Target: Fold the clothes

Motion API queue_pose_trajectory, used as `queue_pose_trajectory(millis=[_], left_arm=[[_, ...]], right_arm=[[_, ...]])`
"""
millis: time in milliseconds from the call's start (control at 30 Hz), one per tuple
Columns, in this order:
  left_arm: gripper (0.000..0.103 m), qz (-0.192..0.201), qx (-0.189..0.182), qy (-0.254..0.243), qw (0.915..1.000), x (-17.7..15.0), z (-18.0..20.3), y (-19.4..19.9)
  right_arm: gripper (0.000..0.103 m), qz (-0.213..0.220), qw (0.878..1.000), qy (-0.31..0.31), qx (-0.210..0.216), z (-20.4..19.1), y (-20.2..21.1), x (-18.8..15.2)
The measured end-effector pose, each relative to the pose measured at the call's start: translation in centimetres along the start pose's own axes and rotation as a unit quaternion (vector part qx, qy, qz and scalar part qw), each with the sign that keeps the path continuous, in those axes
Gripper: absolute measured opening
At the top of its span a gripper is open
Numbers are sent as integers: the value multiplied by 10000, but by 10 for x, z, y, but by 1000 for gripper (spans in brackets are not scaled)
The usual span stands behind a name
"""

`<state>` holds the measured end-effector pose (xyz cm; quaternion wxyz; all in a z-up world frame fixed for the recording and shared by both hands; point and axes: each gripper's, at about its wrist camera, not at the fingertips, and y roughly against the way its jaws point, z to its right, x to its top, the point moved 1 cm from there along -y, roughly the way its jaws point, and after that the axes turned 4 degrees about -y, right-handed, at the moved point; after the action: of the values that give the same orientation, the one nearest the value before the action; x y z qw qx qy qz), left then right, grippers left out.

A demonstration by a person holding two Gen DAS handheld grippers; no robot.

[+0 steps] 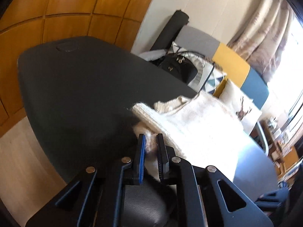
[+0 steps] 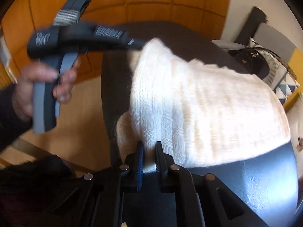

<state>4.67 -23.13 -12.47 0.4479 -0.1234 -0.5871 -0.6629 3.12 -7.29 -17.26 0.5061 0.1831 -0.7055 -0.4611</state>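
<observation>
A white knitted sweater (image 1: pixel 191 124) lies on the dark table (image 1: pixel 75 87), bunched toward its right side. My left gripper (image 1: pixel 151 140) is shut on a fluffy edge of the sweater at its near left corner. In the right wrist view the same sweater (image 2: pixel 208 109) spreads wide over the table (image 2: pixel 246 185), and my right gripper (image 2: pixel 149 146) is shut on its ribbed near hem. The left gripper (image 2: pixel 132 43), held by a person's hand (image 2: pixel 37 87), reaches in from the upper left to the sweater's far corner.
A black bag (image 1: pixel 178 68) and patterned cushions (image 1: pixel 212 75) sit on a sofa beyond the table's far edge. Wooden panelling (image 1: pixel 56 9) stands behind the table. Pale floor (image 1: pixel 22 151) shows to the left. A curtain (image 1: pixel 265 28) and bright window are at the right.
</observation>
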Motion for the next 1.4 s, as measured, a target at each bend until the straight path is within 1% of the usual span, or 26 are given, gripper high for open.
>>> queue_pose_trajectory(millis=[33,100,133,167,200,233,333,400,467,533,633,667,700,733,833,967,1000,1067,1100,1133,1167,1200,1233,1267,1333,1400], left_arm=[[11,-184,158,14,9997,-6,-5,-8],[13,-447,269,212,9984,-17,-15,-15],[18,-578,324,311,9973,-22,-20,-19],[21,-708,379,410,9959,-28,-25,-23],[22,-805,447,485,9946,-33,-29,-25],[22,-708,578,425,9949,-32,-28,-16],[22,-234,712,245,9969,-19,-24,11],[23,19,491,105,9987,-9,-11,24],[33,198,233,-183,9994,2,11,28],[34,148,227,-598,9978,6,34,17],[34,-381,508,-1134,9915,-2,57,-20],[34,-767,651,-1231,9873,-12,59,-37],[34,-993,725,-1149,9857,-22,57,-47],[34,-871,656,-913,9898,-29,50,-45],[34,-658,539,-576,9947,-30,36,-27],[34,-373,461,-268,9979,-9,27,-16],[34,-306,464,-329,9979,0,32,-17],[34,-202,415,-531,9975,12,41,-14],[34,-176,407,-647,9969,18,48,-16],[34,-218,399,-783,9959,20,56,-24],[37,-312,406,-864,9949,17,55,-27],[38,-475,463,-929,9935,15,58,-39],[38,-726,605,-955,9909,9,59,-52],[38,-942,700,-976,9883,-1,56,-59],[40,-880,790,-1006,9879,-9,55,-65],[41,-797,763,-850,9903,-8,51,-59]], right_arm=[[10,-58,10000,-18,38,3,-5,0],[10,-386,9992,79,40,2,-27,-7],[11,-506,9987,89,50,1,-38,-10],[18,-534,9984,33,191,2,-44,-13],[18,-459,9984,-51,318,5,-42,-12],[24,-369,9980,-192,483,11,-37,-8],[25,79,9963,-385,761,23,-7,2],[30,429,9939,-612,816,34,8,8],[44,606,9927,-818,650,43,11,10],[46,472,9941,-900,378,48,-3,8],[46,-55,9966,-774,287,40,-41,1],[47,5,9981,-605,128,34,-48,-5],[48,142,9991,-398,-74,27,-52,-11],[50,280,9991,-220,-228,21,-53,-15],[51,313,9987,-257,-306,20,-54,-16],[51,150,9988,-466,86,38,-39,1],[51,215,9981,-557,133,48,-29,5],[54,338,9978,-567,-79,60,-23,13],[60,354,9973,-588,-250,66,-24,17],[73,286,9966,-662,-385,73,-29,20],[77,173,9959,-777,-430,78,-37,22],[77,53,9949,-900,-450,82,-45,24],[77,-250,9938,-995,-430,86,-59,23],[85,-320,9941,-917,-477,84,-64,21],[87,-275,9955,-654,-621,75,-69,20],[86,-269,9958,-669,-568,74,-67,21]])
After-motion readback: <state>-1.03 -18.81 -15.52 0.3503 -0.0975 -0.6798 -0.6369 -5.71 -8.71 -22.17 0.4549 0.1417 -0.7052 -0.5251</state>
